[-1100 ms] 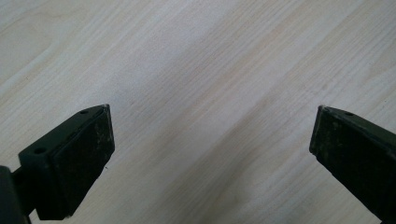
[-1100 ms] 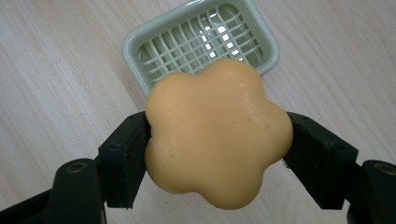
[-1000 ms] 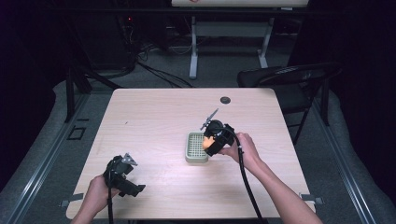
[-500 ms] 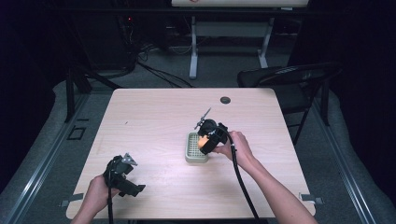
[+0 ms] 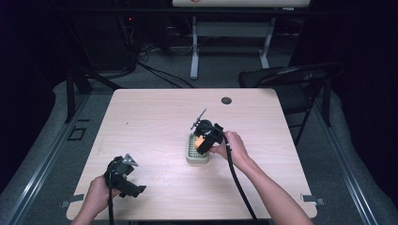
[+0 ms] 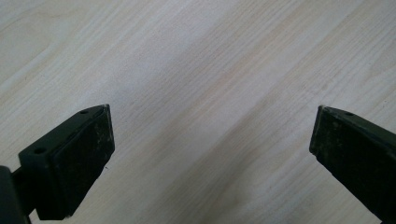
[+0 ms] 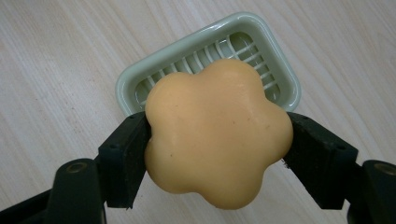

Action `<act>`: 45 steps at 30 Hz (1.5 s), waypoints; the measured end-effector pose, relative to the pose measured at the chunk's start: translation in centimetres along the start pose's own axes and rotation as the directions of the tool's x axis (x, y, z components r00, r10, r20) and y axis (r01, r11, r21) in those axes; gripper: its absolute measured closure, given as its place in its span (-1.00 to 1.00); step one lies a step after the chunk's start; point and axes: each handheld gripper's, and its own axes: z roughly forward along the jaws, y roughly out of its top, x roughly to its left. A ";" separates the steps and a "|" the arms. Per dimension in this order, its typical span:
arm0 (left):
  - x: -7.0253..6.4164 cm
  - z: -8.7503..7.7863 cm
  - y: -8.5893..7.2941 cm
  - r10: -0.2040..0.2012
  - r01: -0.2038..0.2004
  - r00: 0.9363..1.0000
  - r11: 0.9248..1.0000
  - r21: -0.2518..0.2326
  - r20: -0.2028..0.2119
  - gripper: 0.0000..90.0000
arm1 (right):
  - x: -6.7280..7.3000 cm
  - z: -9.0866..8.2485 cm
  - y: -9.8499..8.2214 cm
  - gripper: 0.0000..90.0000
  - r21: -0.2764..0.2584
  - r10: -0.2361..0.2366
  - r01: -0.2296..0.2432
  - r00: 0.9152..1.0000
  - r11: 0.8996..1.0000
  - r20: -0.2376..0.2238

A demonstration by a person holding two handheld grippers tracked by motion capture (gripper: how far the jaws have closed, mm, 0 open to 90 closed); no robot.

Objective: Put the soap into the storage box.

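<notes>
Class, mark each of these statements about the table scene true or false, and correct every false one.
1. The right gripper clamps an orange flower-shaped soap bar. True.
2. The pale green slatted soap dish already has the soap lying in it. False: the dish is empty; the soap is held above it.
3. The left gripper has its jaws wide apart over bare wood. True.
4. The left gripper holds a sponge. False: nothing is between its jaws.
5. A dark round grommet sits near the far edge of the light wooden table. True.
</notes>
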 end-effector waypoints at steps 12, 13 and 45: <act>0.0 0.0 0.0 0.000 0.000 1.000 1.000 0.001 0.003 -1.00 | 0.3 1.8 0.8 -0.42 0.020 0.002 -0.002 1.000 1.000 -0.012; 0.0 0.0 0.0 0.001 -0.001 1.000 1.000 0.002 0.002 -1.00 | 0.3 1.9 0.8 -0.42 0.018 0.006 -0.005 1.000 1.000 -0.015; 0.0 0.0 0.0 0.003 -0.003 1.000 1.000 0.003 0.005 -1.00 | 0.6 4.1 1.6 -0.42 0.053 -0.018 0.018 1.000 0.998 0.007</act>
